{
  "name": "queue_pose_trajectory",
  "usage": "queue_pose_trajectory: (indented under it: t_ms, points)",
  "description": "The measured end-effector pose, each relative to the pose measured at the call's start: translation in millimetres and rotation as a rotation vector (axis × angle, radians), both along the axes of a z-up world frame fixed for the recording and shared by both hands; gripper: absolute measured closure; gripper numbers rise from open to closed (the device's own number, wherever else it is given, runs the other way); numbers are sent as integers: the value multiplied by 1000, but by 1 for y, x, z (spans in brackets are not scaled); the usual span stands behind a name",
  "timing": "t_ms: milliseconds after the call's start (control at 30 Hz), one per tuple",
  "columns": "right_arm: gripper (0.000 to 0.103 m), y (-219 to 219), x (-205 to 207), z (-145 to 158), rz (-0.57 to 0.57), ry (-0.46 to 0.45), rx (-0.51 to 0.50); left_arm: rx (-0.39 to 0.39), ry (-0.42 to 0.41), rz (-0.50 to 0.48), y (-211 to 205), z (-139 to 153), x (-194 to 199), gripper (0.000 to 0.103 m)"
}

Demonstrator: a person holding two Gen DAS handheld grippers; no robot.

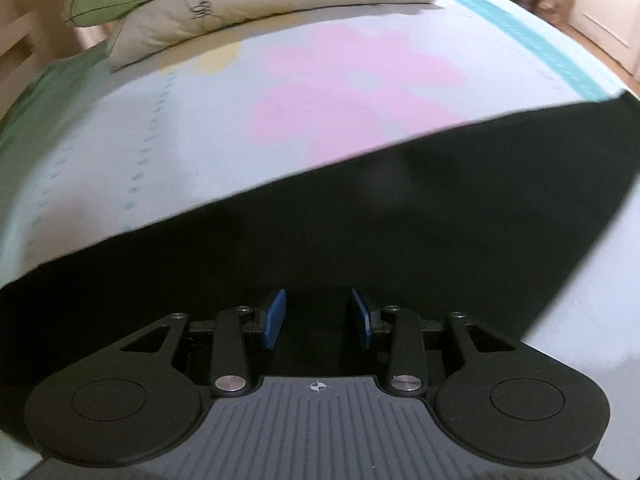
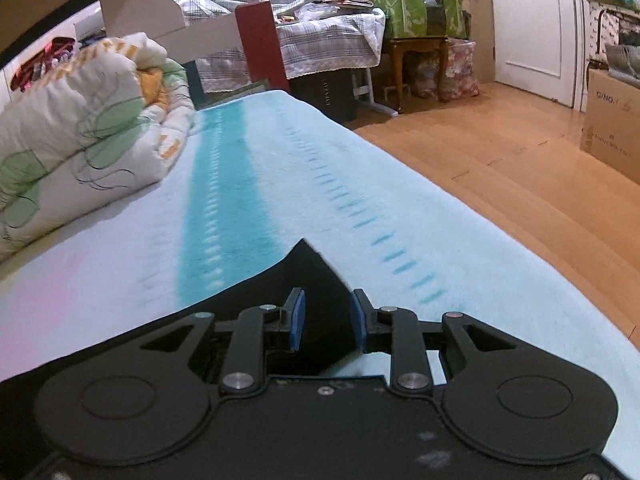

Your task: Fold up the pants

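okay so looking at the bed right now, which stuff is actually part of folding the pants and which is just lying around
Part of the job:
black pants
left claw, jaws apart over the fabric
right claw, jaws apart at a pants corner
blanket they lie on

Just lying about:
rolled quilt
cardboard box
green storage bag

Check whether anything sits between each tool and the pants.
Nothing visible does. The left tool and right tool are each right over the black pants, with only fabric between their blue pads.
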State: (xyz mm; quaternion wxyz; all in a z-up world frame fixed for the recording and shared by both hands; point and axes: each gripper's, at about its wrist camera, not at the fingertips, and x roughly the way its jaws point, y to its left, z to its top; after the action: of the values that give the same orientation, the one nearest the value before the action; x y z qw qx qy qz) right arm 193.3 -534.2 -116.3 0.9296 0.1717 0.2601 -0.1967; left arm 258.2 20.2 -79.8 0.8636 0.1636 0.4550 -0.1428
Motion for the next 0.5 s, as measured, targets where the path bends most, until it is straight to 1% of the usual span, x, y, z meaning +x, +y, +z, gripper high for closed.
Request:
queue_pose_trajectory:
  t_ms: [67, 133, 167, 233, 300, 367, 433, 467, 500]
  points:
    - [74, 3, 5, -1, -3, 1, -21, -8, 2, 11, -3, -2, 12, 66]
    - [74, 23, -1, 7, 61, -51, -18, -7, -3, 13, -9, -4, 20, 66]
    - [74, 38, -1, 10, 119, -69, -26, -7, -5, 11, -9, -4, 21, 66]
    - [75, 73, 1, 12, 255, -74, -50, -14, -6, 5, -12, -3, 23, 66]
    - [75, 116, 3, 11, 420, -77, -68, -40, 3, 8, -6, -2, 22, 66]
    - [75, 156, 4, 8, 554, -80, -87, -65, 10, 15, -3, 2, 21, 66]
    - [77, 193, 8, 4, 663, -58, -105, -67, 6, 11, -4, 3, 20, 66]
    - [78, 209, 12, -1, 701, -37, -110, -65, 2, 8, -5, 3, 19, 67]
    - [81, 223, 17, -6, 730, -8, -121, -64, -3, 7, -5, 3, 18, 67]
